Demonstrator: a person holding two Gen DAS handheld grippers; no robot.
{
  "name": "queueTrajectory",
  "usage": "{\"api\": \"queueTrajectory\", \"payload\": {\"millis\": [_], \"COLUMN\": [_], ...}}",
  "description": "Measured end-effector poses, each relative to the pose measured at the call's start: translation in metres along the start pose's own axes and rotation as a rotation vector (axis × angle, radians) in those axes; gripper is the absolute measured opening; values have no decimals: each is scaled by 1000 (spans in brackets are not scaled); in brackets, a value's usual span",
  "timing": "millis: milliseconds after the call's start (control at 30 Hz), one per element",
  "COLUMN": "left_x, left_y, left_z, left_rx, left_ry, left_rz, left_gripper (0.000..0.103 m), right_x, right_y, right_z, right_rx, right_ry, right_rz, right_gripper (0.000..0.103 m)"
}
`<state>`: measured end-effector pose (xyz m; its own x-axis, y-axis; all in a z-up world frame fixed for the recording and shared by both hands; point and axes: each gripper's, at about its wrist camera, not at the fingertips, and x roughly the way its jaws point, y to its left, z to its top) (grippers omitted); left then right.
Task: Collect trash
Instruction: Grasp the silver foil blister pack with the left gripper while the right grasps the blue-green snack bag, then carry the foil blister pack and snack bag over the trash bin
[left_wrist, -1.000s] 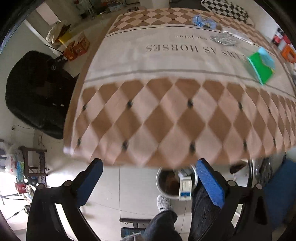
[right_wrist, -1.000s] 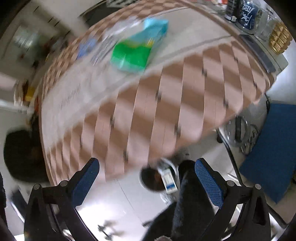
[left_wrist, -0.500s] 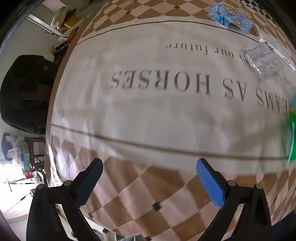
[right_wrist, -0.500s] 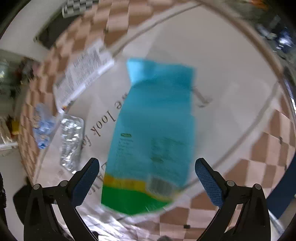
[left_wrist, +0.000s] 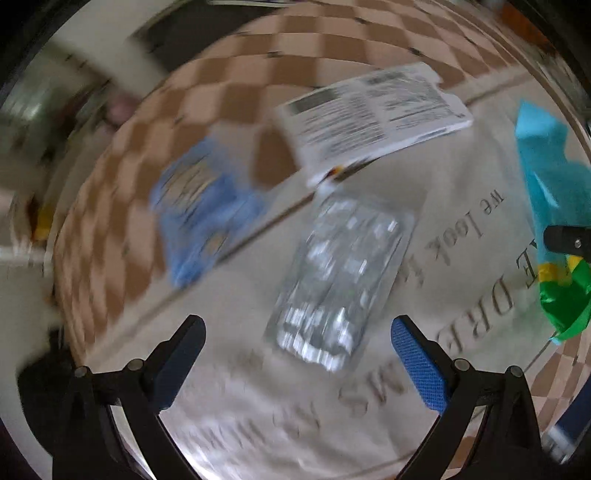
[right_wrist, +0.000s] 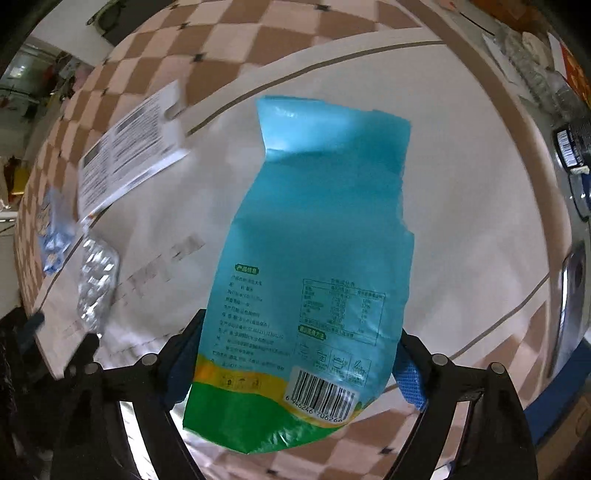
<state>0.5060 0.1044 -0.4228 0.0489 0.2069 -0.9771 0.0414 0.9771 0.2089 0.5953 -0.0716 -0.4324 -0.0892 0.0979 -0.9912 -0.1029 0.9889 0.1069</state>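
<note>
- Left wrist view: left gripper (left_wrist: 295, 354) spread wide above the clear blister pack (left_wrist: 340, 277), mid-tablecloth (left_wrist: 229, 306).
- Right gripper (right_wrist: 295, 365) wide, its fingers either side of the blue-green bag (right_wrist: 314, 258), lying mid-tablecloth.

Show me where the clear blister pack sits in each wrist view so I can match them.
Left wrist: blister pack at centre, just ahead of the open left tongs.
Right wrist: blister pack at the far left edge, small.
Shared landmark: white printed leaflet, just beyond it in both.
</note>
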Motion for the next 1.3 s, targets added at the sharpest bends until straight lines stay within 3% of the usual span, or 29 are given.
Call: {"api": "queueTrajectory", "payload": {"millis": [233, 300, 367, 433, 633, 967, 1300], "left_x": [24, 26, 25, 27, 15, -44, -105], "left_y": [-9, -7, -5, 2, -8, 12, 25], "left_z": [27, 30, 30, 26, 20, -24, -127], "left_rx": [124, 128, 131, 134, 118, -120, -374], "left_ry": [71, 69, 72, 79, 72, -39, -152], "left_rz": [-70, -101, -150, -202, -188, -165, -138], "left_gripper": [99, 92, 74, 64, 63, 63, 63], "right_x": [3, 4, 5, 7, -8, -32, -57], "right_y": [-6, -8, -10, -10, -25, -4, 18], "right_z": [31, 38, 40, 43, 7, -41, -131], "right_rx": [6, 4, 5, 3, -31, -162, -267], "right_ry": [3, -6, -3, -1, -11, -96, -155], "right_rz": [13, 13, 17, 18, 14, -25, 3], "right_gripper": [89, 89, 89, 89, 87, 83, 75]}}
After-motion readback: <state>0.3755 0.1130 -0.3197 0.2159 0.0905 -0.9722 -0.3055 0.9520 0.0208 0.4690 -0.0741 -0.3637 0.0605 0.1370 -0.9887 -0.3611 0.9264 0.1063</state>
